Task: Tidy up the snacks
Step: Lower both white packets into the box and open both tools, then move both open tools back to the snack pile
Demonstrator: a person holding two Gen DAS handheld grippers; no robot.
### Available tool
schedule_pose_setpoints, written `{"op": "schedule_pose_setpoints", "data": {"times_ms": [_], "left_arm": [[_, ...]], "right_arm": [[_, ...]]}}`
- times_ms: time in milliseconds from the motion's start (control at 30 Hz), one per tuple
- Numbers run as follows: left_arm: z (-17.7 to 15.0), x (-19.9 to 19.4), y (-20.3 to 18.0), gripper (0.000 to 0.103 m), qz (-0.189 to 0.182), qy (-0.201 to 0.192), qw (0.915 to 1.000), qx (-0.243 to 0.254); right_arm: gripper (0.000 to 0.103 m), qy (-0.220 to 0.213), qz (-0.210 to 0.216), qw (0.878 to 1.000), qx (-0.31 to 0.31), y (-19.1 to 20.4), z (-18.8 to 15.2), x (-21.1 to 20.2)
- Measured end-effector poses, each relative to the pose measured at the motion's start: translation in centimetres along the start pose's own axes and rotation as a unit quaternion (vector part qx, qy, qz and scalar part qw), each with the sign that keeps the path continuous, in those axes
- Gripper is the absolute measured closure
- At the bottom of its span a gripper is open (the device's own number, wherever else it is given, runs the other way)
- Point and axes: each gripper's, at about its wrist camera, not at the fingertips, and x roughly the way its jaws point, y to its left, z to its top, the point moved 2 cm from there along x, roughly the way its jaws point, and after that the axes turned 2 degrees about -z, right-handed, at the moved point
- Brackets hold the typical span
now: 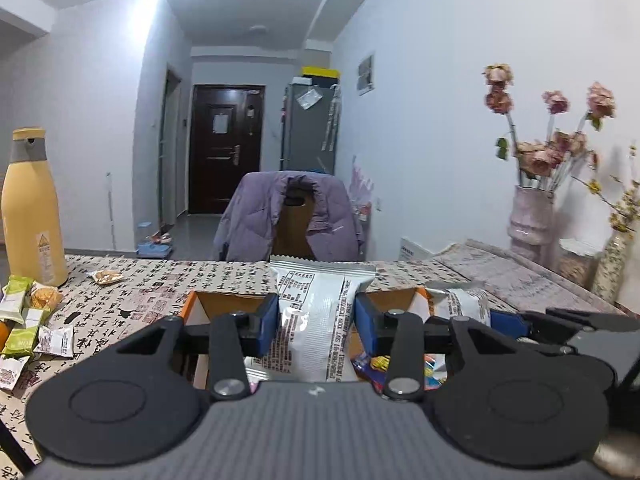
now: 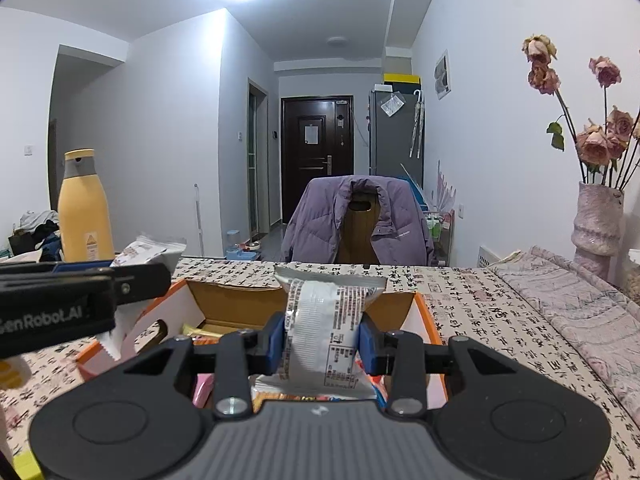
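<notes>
My left gripper (image 1: 316,322) is shut on a white snack packet (image 1: 316,304) with black print, held upright over an orange-edged cardboard box (image 1: 192,304). My right gripper (image 2: 322,342) is shut on a second white snack packet (image 2: 326,320) over the same box (image 2: 424,312). The box holds several colourful snacks (image 2: 208,330). In the left wrist view the right gripper's packet (image 1: 464,300) shows at the right. In the right wrist view the left gripper's black body (image 2: 80,300) and its packet (image 2: 148,252) show at the left.
Loose green and white snack packets (image 1: 24,320) lie on the tablecloth at the left, beside a yellow bottle (image 1: 32,208). A small snack (image 1: 106,277) lies further back. A chair with a purple jacket (image 1: 288,216) stands behind the table. Vases with dried flowers (image 1: 532,216) stand at the right.
</notes>
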Motion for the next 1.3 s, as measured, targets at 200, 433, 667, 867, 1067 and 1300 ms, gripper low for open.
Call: {"op": "schedule_pose_setpoints", "data": {"times_ms": [200,433,667,867,1067,1300], "left_arm": [[-0.7,3.3,1.6,0.062,0.033,0.016,0.9989,-0.03],[-2.2,4.5,2.9,0.062,0.04,0.032,0.9984,-0.022],[-2.7,4.0,2.7,0.026,0.044,0.016,0.9988,-0.015],[-2.8,3.4,2.7,0.0,0.058,-0.002,0.9981,-0.022],[-2.7,3.5,2.7,0.0,0.06,0.001,0.9979,-0.026],[-1.5,2.3,2.6,0.0,0.059,-0.009,0.9975,-0.039]], "right_arm": [[0.066,0.005,-0.008,1.0,0.017,-0.4,-0.6,2.8],[0.066,0.03,0.001,0.999,0.018,-0.8,-2.5,4.2],[0.035,0.039,-0.011,0.999,0.019,-0.8,-3.0,4.1],[0.0,0.034,-0.024,0.999,0.032,-1.5,-3.1,3.9],[0.0,0.032,-0.024,0.998,0.04,-2.0,-3.0,3.9],[0.0,0.024,-0.027,0.999,0.038,-1.9,-2.3,3.6]]}}
